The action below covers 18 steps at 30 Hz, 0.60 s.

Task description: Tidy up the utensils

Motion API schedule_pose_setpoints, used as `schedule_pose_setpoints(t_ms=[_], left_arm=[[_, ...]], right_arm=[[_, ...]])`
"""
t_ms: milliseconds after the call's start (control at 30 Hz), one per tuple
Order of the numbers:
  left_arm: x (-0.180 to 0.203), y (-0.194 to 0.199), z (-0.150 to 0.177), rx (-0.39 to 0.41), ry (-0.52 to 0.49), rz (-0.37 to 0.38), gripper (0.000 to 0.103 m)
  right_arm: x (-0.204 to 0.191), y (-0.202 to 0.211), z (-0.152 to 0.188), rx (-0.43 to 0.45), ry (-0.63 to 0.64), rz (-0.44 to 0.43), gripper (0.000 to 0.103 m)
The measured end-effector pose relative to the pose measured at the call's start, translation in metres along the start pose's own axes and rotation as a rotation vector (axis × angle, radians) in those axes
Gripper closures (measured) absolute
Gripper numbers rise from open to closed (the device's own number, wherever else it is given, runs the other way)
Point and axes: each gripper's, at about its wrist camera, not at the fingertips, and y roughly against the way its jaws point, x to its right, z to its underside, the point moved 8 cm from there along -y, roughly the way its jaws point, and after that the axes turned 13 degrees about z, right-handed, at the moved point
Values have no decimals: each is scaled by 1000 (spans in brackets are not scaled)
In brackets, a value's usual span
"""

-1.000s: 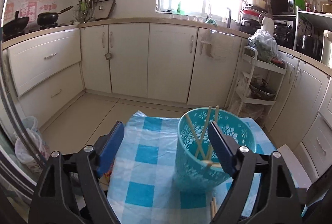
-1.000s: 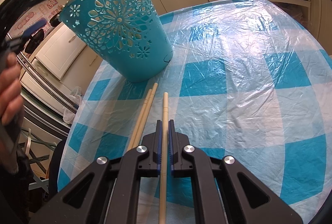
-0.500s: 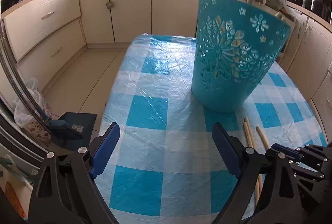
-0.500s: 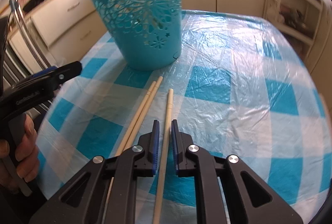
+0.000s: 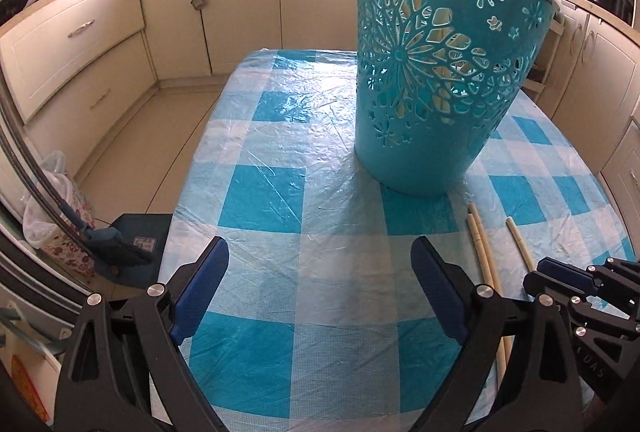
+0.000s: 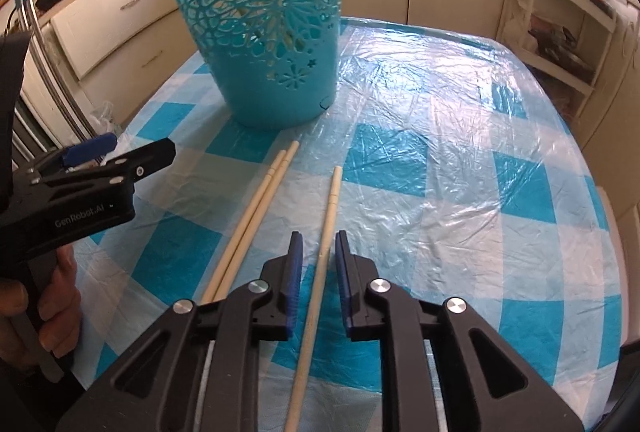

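A teal perforated basket (image 5: 436, 80) stands on the blue-checked table; it also shows in the right wrist view (image 6: 268, 32), with chopsticks faintly visible through its holes. Three wooden chopsticks lie on the cloth in front of it: a pair (image 6: 256, 212) side by side and a single one (image 6: 320, 264). My right gripper (image 6: 319, 244) is open, its jaws on either side of the single chopstick without touching it. My left gripper (image 5: 320, 272) is open and empty, low over the table to the left; it also shows in the right wrist view (image 6: 120, 160).
Kitchen cabinets (image 5: 72, 44) run around the room. A white rack (image 6: 560, 24) stands behind the table on the right. A dustpan and brush (image 5: 128, 252) and a bag (image 5: 52, 216) lie on the floor left of the table.
My right gripper has opened from around the single chopstick, which now lies free between its jaws. My left gripper has dropped from above the basket to low over the table.
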Motion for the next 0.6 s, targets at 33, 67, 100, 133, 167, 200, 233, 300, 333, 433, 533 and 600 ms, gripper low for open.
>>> schedule_pose_setpoints(t_ms=[33,67,100,133,167,200,233,300,333,433,533,600], left_arm=[[0,-1,1,-5,-1,0,14],[1,-1,1,-7,-1,-1,14],[1,-1,1,-8,-3,-3,14],[1,-2,1,-11,-3,-4,14],[1,-2,1,-13,-4,-5,13],[2,-3,2,-18,-4,-6,13],[2,-4,1,-20,-4,-6,13],[2,-4,2,-24,-5,-7,13],[2,-4,2,-26,-5,-7,13],[2,-6,2,-31,-4,-9,13],[1,-7,3,-34,0,-7,13],[1,-8,3,-39,3,-5,13]], right_arm=[[0,0,0,6,0,6,88],[2,0,0,9,-12,10,93],[5,-1,0,6,-38,4,95],[7,-1,1,0,-67,-15,97],[12,0,2,-4,-102,-33,97],[17,3,2,2,-131,-46,97],[21,6,1,10,-149,-58,97],[27,16,-3,36,-195,-103,97],[29,22,-6,48,-211,-121,97],[35,41,-18,93,-246,-165,97],[37,59,-32,135,-275,-209,97],[38,72,-42,167,-292,-233,97]])
